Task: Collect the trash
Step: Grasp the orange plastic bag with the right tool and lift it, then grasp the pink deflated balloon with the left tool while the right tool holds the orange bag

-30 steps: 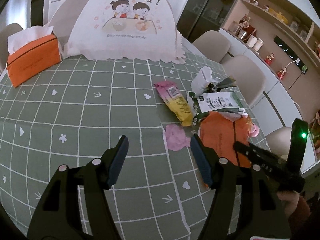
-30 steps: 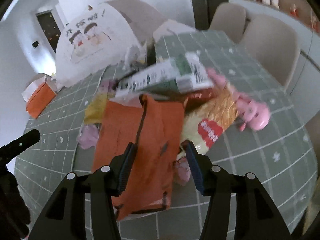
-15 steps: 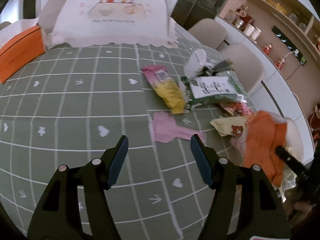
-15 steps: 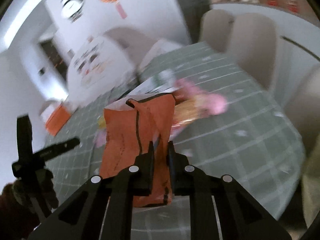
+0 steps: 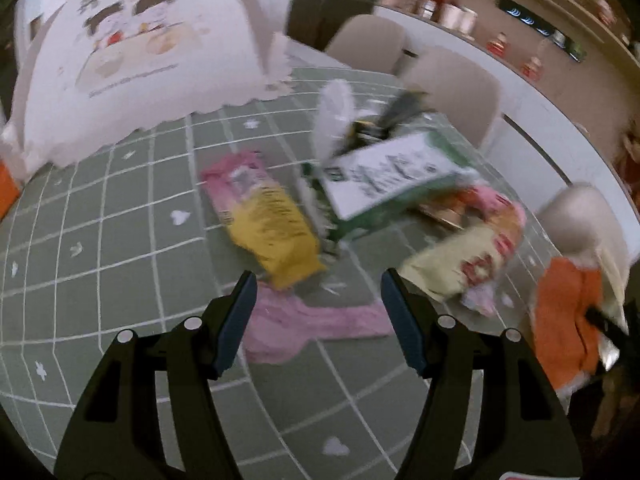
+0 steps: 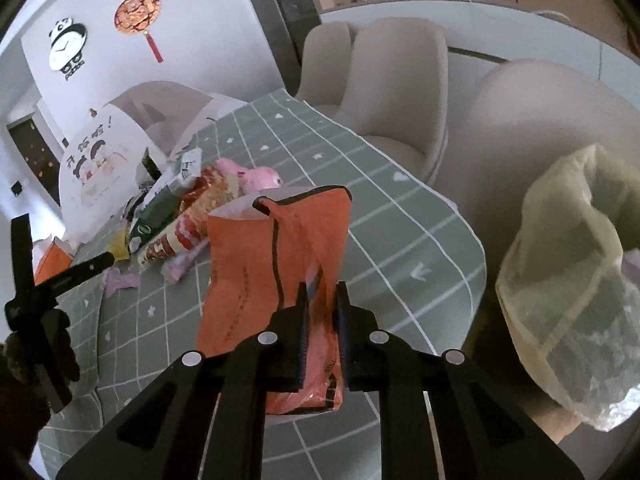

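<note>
White wall (image 6: 208, 36), beige chairs (image 6: 384, 92), panda clock (image 6: 66, 50).

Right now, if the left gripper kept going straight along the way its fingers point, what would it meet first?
Most likely the pink wrapper lying flat on the tablecloth, right between the open left gripper fingers. The yellow snack bag lies just beyond; depth is unclear.

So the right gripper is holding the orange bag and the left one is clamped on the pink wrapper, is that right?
Not quite. The right gripper does hold the orange bag, but the left gripper is open, its jaws apart above the pink wrapper, as the left wrist view shows.
</note>
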A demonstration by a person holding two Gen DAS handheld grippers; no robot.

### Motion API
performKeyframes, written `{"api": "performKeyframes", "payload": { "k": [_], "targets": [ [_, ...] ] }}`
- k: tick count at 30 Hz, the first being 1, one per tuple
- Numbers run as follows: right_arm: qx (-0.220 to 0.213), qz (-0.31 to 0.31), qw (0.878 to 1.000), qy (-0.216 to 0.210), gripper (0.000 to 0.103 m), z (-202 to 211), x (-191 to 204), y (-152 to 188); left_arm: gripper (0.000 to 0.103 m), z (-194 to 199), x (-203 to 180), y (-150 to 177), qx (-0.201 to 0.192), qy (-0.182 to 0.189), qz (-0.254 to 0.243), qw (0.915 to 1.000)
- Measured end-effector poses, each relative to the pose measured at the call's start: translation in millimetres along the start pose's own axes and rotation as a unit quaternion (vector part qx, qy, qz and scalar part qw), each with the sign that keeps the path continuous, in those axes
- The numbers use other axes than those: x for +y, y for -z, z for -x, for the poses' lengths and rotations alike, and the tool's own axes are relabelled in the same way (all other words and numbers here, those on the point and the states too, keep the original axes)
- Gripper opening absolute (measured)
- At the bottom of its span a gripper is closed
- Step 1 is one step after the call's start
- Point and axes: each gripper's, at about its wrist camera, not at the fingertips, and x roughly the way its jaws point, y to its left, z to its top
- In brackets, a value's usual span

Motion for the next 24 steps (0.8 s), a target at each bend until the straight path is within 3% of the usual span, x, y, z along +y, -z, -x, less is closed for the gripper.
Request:
{"api": "performKeyframes", "payload": {
  "k": [4,7,11,15,17,20,24],
  "targets": [
    [0.009,-0.02,1.0,-0.003,0.014,-2.8,-9.9,6.5,0.061,-7.8,7.7,6.5,0.017,-0.001,0.024,0.9996],
    [0.016,-0.023,1.0,-0.004,0.014,-5.1,-12.4,8.4,0.061,-2.8,4.1,15.6,0.032,0.02,0.031,0.9988],
    [0.021,-0.021,1.0,-0.006,0.014,-7.3,-10.5,8.1,0.061,8.8,-9.2,34.2,0.064,0.078,0.041,0.9941],
    [0.025,-0.019,0.999,-0.007,0.014,-9.8,-8.5,9.1,0.061,23.4,-32.3,50.0,0.085,0.143,-0.011,0.986],
    [0.025,-0.02,0.999,-0.006,0.014,-9.0,-9.2,9.6,0.061,31.1,-36.3,51.9,0.069,0.146,-0.032,0.9863],
    [0.026,-0.021,0.999,-0.006,0.014,-8.5,-10.5,9.3,0.061,36.9,-36.9,47.4,0.04,0.111,-0.073,0.9902],
    [0.029,-0.021,0.999,-0.007,0.014,-8.0,-11.0,11.2,0.061,24.8,-46.4,47.9,0.045,0.077,-0.145,0.9854]
  ]
}}
